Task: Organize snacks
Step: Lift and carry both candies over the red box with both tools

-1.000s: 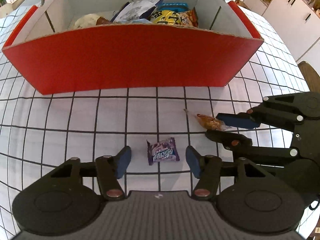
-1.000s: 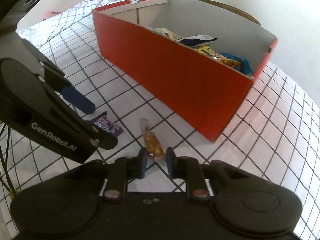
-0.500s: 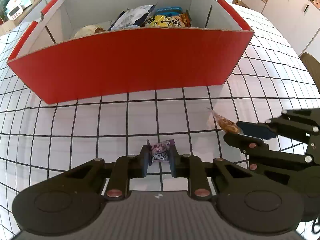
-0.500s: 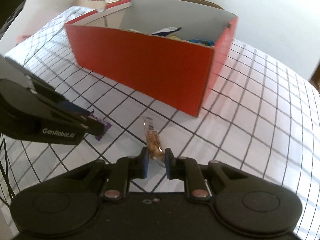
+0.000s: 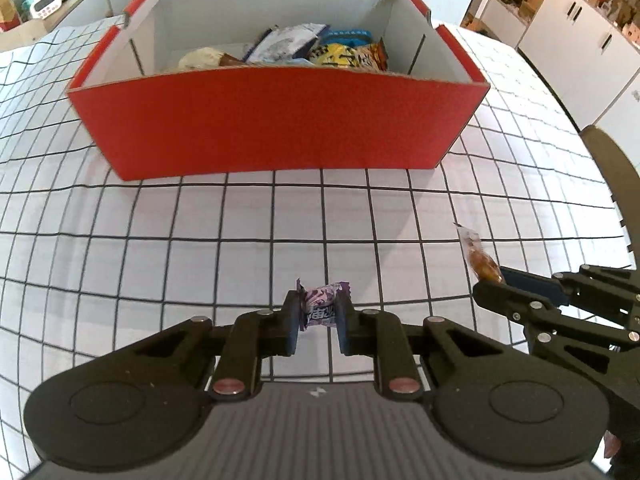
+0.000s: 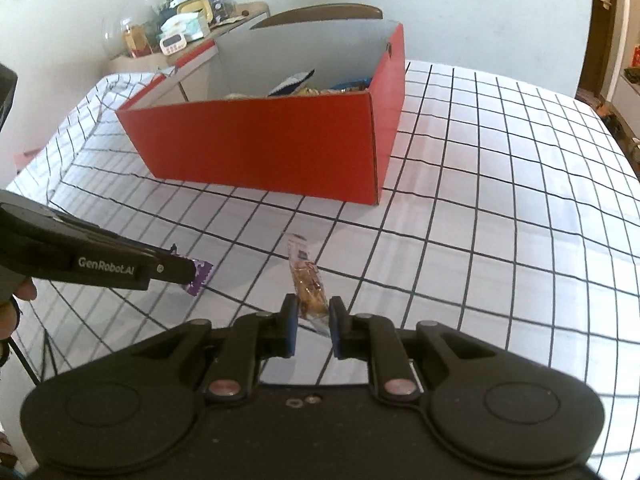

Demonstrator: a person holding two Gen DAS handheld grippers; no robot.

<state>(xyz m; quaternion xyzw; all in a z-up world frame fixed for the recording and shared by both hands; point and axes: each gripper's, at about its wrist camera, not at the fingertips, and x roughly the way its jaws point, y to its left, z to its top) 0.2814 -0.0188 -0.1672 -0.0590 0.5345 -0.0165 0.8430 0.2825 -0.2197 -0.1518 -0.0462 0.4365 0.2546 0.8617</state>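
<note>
Two claws each pinched a snack above the checked bench: the left claw (image 5: 319, 316) clamped a purple candy (image 5: 320, 304), the right claw (image 6: 313, 320) an orange-brown packet (image 6: 307, 284). Both thin grips might slip short of the far red box (image 5: 276, 128).

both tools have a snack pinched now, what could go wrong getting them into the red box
1. The right tool grips the clear-wrapped snack only at its lower end; most of it sticks out past the pads and might slip free on the way.
2. The left tool squeezes the small purple candy by its wrapper, so it could twist out.
3. The red box has a tall front wall; a low carry could bump it.
</note>
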